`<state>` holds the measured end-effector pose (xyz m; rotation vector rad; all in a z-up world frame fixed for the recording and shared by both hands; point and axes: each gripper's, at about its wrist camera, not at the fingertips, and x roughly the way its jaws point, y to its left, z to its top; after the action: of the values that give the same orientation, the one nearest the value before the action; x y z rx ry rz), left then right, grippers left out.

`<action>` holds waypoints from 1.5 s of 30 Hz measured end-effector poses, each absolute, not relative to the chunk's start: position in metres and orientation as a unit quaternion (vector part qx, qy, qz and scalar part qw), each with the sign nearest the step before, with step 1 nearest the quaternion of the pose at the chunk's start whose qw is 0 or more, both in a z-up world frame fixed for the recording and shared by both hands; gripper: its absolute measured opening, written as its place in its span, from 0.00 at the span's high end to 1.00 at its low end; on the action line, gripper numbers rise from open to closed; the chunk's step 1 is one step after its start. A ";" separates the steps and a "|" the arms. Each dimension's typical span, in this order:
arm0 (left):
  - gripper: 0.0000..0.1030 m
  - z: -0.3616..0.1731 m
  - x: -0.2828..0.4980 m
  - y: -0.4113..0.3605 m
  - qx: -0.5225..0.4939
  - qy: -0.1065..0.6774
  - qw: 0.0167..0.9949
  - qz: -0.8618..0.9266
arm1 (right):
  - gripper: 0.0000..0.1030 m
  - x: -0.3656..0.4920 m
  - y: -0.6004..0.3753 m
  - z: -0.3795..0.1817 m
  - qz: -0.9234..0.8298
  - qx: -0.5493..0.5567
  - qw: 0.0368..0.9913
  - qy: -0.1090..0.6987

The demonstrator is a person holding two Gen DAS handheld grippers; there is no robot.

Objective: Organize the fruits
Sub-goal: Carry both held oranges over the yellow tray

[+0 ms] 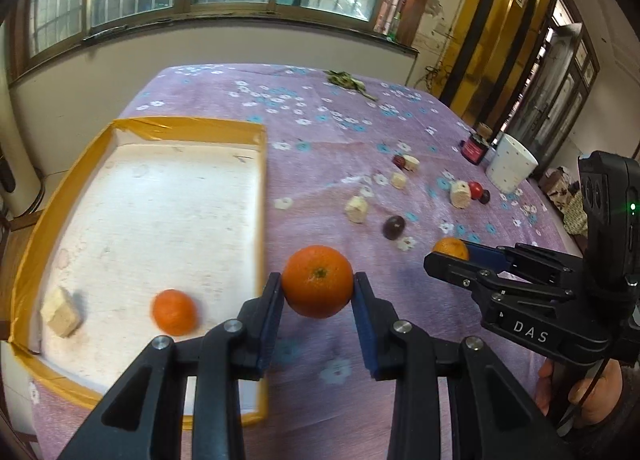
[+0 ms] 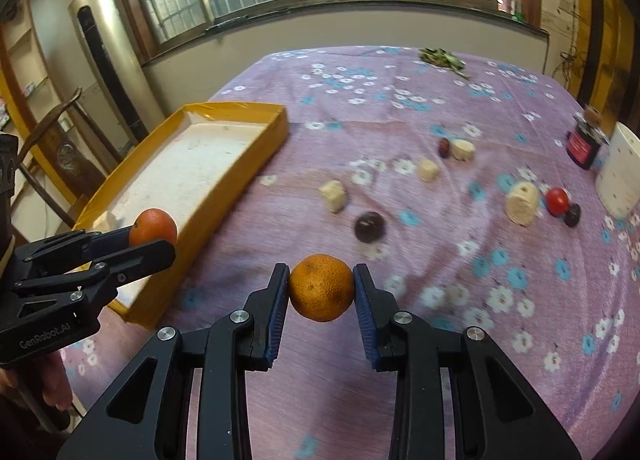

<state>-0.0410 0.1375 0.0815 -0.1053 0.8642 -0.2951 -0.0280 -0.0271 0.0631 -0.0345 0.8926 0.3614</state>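
I had a round orange tangerine (image 1: 318,281) clamped between the blue pads of my left gripper (image 1: 318,288), lifted clear of the purple flowered tablecloth (image 1: 320,119) and hanging just beside the right wall of the shallow yellow-rimmed cardboard tray (image 1: 262,187). My right gripper (image 2: 321,288) was closed on a second, duller orange tangerine (image 2: 321,287), held above the cloth to the right of that tray. Each tool showed in the other's view with its fruit pinched at the tips. Inside the tray, on its white floor, lay another small orange tangerine (image 1: 174,312) and a pale beige chunk of cut fruit (image 1: 62,312) near the front left corner. Out on the cloth, well apart from the tray, sat a dark purple round fruit (image 2: 369,226), several pale cream fruit pieces (image 2: 334,195), a small red tomato-like fruit (image 2: 557,200) touching a little dark one (image 2: 573,215), and another dark red fruit (image 2: 443,147) beside a cream slice. A white dotted mug (image 1: 511,168) and a dark jar with a red label (image 1: 475,148) stood at the far right edge.
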 end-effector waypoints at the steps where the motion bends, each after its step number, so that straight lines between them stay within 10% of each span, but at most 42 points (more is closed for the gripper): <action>1: 0.64 0.082 -0.041 0.145 -0.054 0.416 0.897 -0.137 | 0.70 -0.026 -0.020 0.064 0.179 -0.019 0.886 0.428; 45: 0.64 0.022 0.028 0.295 -0.086 0.476 0.875 0.011 | 0.69 0.064 0.155 0.010 0.271 -0.098 0.825 0.487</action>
<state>0.0279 0.2946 0.0218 -0.1789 0.9944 0.0221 0.0636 0.1552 0.0104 -0.2074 1.0346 0.5771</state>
